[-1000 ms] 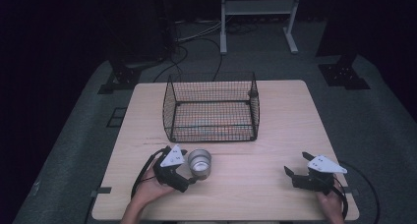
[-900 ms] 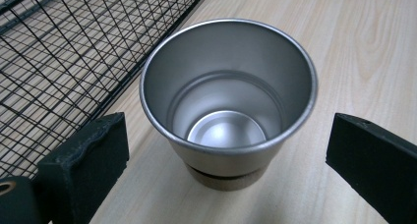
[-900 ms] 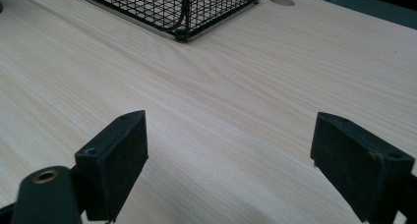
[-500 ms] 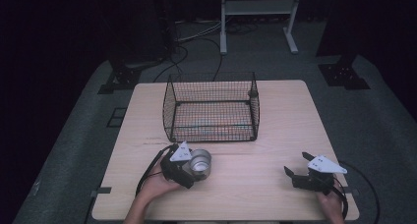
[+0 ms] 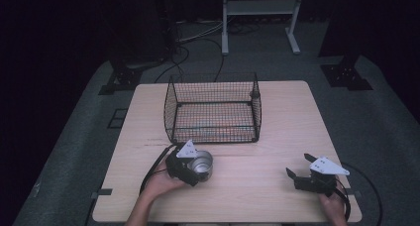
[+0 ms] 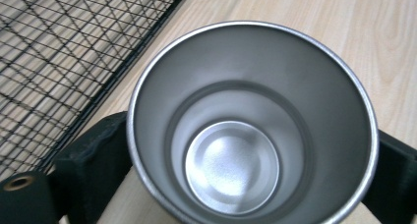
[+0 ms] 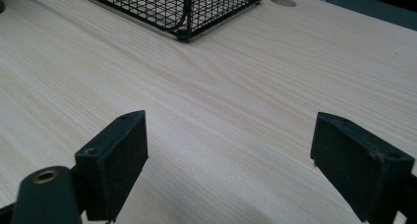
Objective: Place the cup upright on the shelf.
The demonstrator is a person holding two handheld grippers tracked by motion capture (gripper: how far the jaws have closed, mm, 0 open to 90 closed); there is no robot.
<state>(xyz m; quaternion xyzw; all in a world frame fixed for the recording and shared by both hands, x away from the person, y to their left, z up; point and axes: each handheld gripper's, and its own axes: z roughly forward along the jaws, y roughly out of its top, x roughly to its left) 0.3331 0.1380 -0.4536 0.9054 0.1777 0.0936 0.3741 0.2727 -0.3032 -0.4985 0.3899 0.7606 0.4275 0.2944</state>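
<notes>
A shiny steel cup (image 5: 203, 161) stands upright on the wooden table (image 5: 277, 151), just in front of the black wire basket (image 5: 213, 112). My left gripper (image 5: 198, 169) reaches the cup from the left. Its jaws have just been closing, and the cup is between them. In the left gripper view the empty cup (image 6: 231, 170) has a black pad tight against its wall on each side, and my left gripper (image 6: 246, 189) is shut on it. My right gripper (image 5: 298, 165) rests at the table's front right, open, with bare wood between the jaws of that gripper (image 7: 236, 160).
The wire basket (image 7: 196, 8) is empty and stands mid-table toward the back; its mesh wall (image 6: 59, 52) is close to the cup's left. Black cables trail from both grippers. Stand legs and cables lie on the dark floor behind the table.
The left gripper has slid right up to the cup and closed its jaws around it. The cup has stayed where it was, and the right gripper has not moved.
</notes>
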